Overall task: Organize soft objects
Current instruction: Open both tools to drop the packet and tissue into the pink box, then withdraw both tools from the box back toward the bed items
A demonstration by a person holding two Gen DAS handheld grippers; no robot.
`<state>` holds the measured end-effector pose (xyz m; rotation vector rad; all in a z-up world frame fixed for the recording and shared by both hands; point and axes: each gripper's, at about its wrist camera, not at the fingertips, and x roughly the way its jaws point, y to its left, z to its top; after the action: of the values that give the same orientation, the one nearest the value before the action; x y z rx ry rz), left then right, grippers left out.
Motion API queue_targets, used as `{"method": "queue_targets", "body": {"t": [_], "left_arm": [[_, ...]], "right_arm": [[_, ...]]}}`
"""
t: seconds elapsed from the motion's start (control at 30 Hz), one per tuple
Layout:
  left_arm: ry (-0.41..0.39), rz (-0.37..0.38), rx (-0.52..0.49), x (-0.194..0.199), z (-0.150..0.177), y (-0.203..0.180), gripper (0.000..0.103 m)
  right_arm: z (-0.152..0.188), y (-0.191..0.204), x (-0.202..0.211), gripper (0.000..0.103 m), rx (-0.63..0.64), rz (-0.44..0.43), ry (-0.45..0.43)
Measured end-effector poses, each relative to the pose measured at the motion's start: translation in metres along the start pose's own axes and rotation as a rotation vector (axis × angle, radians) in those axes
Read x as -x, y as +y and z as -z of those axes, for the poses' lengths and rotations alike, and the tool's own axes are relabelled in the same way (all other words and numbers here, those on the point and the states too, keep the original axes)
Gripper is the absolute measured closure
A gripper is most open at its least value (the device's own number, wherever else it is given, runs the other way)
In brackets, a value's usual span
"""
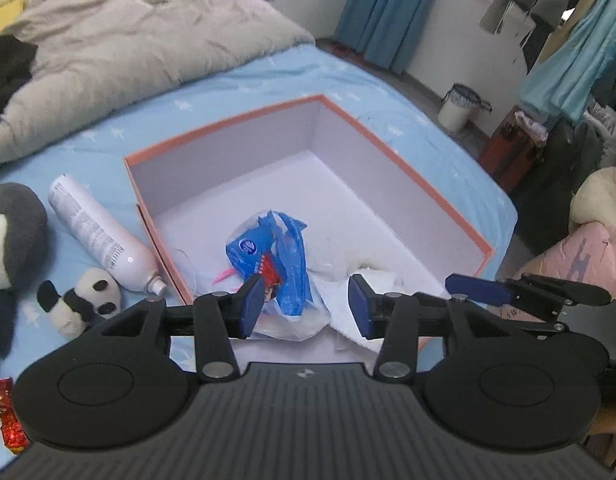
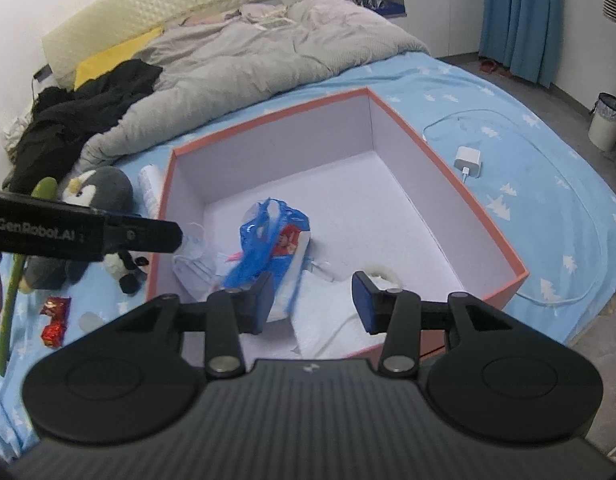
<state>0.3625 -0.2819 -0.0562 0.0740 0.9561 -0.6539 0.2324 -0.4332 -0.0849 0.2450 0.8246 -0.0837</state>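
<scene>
Your left gripper [image 1: 305, 304] tilts downward with its jaws parted, the blue pads pressing on nothing. Your right gripper [image 2: 314, 300] sits just to its right, tilted down alike, jaws also apart and gripping nothing.

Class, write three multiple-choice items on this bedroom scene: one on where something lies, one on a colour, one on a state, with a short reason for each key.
1. Where does the blue plastic bag lie?
A. inside the open box
B. on the grey duvet
C. on the floor

2. What colour is the outside of the box?
A. green
B. orange-pink
C. black

3. How does the right gripper stand?
A. clamped on the panda toy
B. shut on the white bottle
C. open, holding nothing

Key: 1 A, the bag rests on the box's white floor beside a white towel. 2 B, its rim and outer wall are orange-pink. 3 C, the pads stand apart with nothing pressed between them; the small panda toy and white bottle lie outside the box on the blue sheet.
</scene>
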Motion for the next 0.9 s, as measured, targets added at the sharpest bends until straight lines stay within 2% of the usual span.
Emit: {"method": "queue_targets", "body": {"t": [0.17,0.33,0.43,0.67,0.9], "left_arm": [[-0.102,-0.015,-0.017,0.036,0.018,-0.005,0.051],[-0.152,-0.004,-0.02,0.066,0.039,-0.007,0.051],[-0.186,-0.023,-0.028,0.083,0.053,-0.009,0.051],[-0.236,-0.013,0.013,0.122,0.092,-0.005,0.051],[-0.263,-0.02,0.055,0.143,0.132,-0.003,0.051]], "right_arm": [[0.01,0.009,0.017,0.057,0.011,-0.01,-0.042],[0.019,0.018,0.038,0.057,0.006,-0.02,-0.096],[0.028,0.025,0.051,0.057,0.021,-0.033,-0.129],[0.05,0.037,0.077,0.057,0.031,-0.068,-0.181],[0.075,0.046,0.098,0.057,0.044,-0.094,-0.206]]}}
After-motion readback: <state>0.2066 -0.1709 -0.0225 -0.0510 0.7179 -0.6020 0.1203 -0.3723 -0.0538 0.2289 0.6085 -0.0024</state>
